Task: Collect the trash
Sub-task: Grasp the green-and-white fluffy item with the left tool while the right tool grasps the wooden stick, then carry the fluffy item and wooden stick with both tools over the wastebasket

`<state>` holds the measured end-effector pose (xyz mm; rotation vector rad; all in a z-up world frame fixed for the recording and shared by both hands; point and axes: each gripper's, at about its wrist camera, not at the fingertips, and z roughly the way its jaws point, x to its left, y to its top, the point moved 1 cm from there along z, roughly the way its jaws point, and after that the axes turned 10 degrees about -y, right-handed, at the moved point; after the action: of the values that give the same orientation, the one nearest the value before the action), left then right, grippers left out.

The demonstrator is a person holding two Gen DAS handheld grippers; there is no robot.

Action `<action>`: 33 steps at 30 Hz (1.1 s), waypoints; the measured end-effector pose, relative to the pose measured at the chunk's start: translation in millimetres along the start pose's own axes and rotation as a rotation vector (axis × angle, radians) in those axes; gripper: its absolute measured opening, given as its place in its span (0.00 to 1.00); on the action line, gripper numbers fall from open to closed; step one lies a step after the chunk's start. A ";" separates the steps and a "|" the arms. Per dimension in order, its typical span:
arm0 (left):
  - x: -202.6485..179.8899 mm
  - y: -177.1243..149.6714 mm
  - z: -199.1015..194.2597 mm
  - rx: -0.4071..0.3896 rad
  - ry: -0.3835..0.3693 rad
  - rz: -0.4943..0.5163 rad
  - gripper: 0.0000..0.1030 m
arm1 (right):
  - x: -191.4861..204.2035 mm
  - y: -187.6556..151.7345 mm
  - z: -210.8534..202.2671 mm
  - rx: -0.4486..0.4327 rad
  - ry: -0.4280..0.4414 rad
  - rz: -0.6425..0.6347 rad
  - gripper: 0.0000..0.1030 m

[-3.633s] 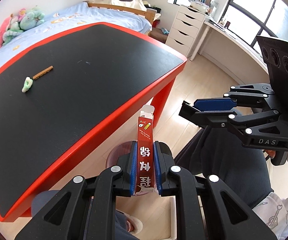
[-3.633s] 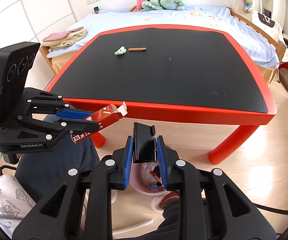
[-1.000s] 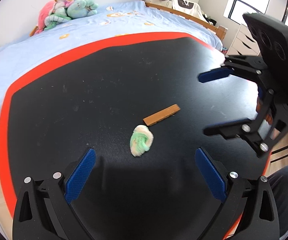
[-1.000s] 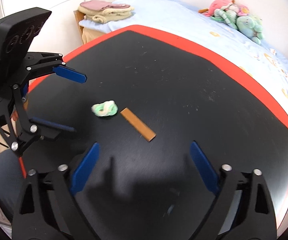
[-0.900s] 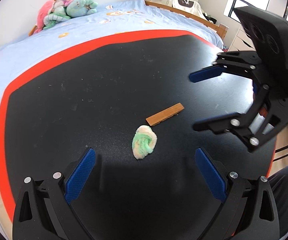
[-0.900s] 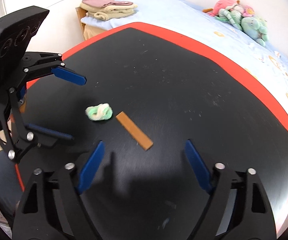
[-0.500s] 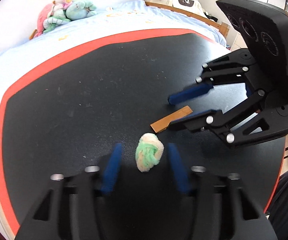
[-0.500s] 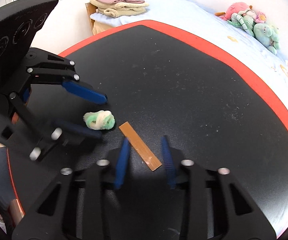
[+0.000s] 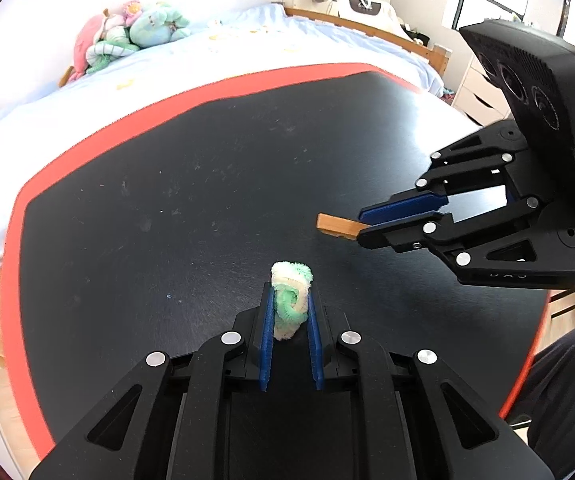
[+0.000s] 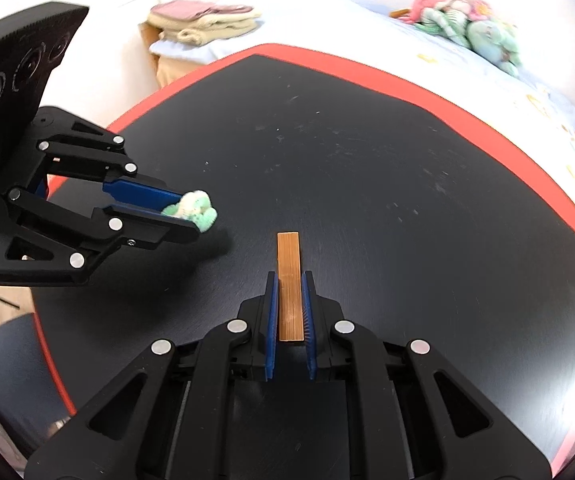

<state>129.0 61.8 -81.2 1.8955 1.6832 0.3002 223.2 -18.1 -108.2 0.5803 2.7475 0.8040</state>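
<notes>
Left claw [image 9: 290, 300] is squeezing the fuzzy green wad [image 9: 290, 300] and right claw [image 10: 289, 300] pinches the wooden strip [image 10: 289, 276], both just above the desk [image 9: 167, 200]; the strip sticks out toward 12 o'clock, so it could pivot and slip.

Home bedroom: bed [image 9: 247, 52] with pale blue sheet, plush toys [image 9: 127, 36] at wall, folded towels [image 10: 203, 20], white drawer unit [image 9: 475, 96], red-rimmed black tabletop [image 9: 207, 184].
</notes>
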 end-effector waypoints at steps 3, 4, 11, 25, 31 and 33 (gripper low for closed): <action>-14.6 -1.5 -11.8 -0.011 -0.011 0.012 0.15 | 2.0 -9.5 -21.8 -0.008 -0.021 0.053 0.11; -20.8 -2.0 -16.4 -0.016 -0.015 0.018 0.15 | 2.5 -14.0 -31.1 -0.012 -0.030 0.071 0.11; -65.3 -10.0 -41.9 -0.047 -0.045 0.058 0.15 | 11.5 -39.5 -90.0 -0.043 -0.083 0.170 0.11; -137.8 -50.6 -67.1 -0.057 -0.132 0.115 0.15 | 47.6 -120.5 -178.1 -0.098 -0.178 0.323 0.11; -156.2 -71.4 -68.4 -0.048 -0.162 0.114 0.15 | 67.5 -161.7 -192.0 -0.087 -0.184 0.363 0.11; -162.9 -78.1 -67.6 -0.040 -0.171 0.117 0.15 | 72.1 -170.0 -194.1 -0.081 -0.186 0.378 0.11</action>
<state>-0.5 -73.9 -36.4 1.9353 1.4480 0.2090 45.0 -209.3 -49.2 1.1170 2.4570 0.8824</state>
